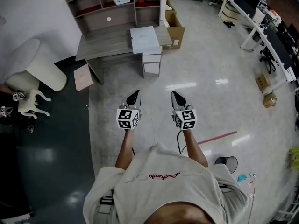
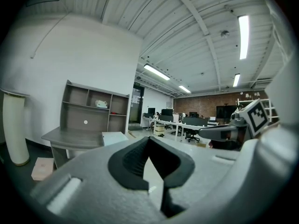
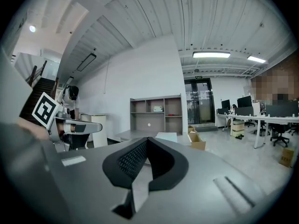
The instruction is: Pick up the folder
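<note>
I see grey counter (image 1: 105, 45), shelf unit (image 1: 112, 6) on top, well ahead of left hand-held gripper (image 1: 135, 93) and right hand-held gripper (image 1: 174, 94). Cardboard box (image 1: 174, 29) on floor (image 1: 205, 64) by counter's right end, ahead-right of right hand-held gripper. Pale folder (image 1: 145, 39) flat on counter's right end, well apart from both. Both side by side, jaws together, nothing between.

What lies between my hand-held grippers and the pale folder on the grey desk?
Only bare glossy floor up to the grey desk bearing the pale folder; head view shows it.
</note>
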Demonstrator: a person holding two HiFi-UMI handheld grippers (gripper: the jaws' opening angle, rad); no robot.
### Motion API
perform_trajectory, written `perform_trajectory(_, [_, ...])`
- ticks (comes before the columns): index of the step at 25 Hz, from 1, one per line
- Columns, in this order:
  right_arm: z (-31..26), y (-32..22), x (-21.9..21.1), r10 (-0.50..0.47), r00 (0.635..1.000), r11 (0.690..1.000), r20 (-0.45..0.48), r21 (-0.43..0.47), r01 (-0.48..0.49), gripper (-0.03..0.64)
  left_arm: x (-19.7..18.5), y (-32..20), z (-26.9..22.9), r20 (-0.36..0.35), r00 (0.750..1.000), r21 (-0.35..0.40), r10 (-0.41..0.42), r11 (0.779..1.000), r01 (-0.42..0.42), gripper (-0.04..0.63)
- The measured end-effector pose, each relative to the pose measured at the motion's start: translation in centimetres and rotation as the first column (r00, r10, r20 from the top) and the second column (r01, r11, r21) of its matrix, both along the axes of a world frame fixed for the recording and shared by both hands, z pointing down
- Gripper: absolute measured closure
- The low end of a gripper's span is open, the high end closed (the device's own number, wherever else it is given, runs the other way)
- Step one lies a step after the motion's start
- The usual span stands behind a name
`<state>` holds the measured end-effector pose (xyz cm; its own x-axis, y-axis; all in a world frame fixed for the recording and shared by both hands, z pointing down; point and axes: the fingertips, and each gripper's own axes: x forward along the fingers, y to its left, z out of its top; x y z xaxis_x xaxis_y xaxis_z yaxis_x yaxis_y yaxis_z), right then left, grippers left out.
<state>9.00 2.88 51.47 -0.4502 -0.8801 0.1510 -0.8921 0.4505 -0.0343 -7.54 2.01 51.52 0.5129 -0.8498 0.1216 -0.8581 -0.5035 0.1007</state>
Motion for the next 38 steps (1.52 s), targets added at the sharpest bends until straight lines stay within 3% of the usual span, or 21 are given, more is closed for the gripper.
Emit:
perform_trajectory(20, [1.8,-2.8,0.2,0.016,1.0,0.999,-0.001,-0.038,-0.016,0.611,0.3,-2.6,2.4,0.005,0.999,-0.049,0.04,0.998,-0.04,0.595])
perform_trajectory(38, [1.8,-14.1,-1.2,-0.023,1.0,0.999,0.018,-0.029,0.023,0.611,-0.3,-13.3,2.6,0.027,1.0,-0.056,0.013,0.998,-0.012,0.596])
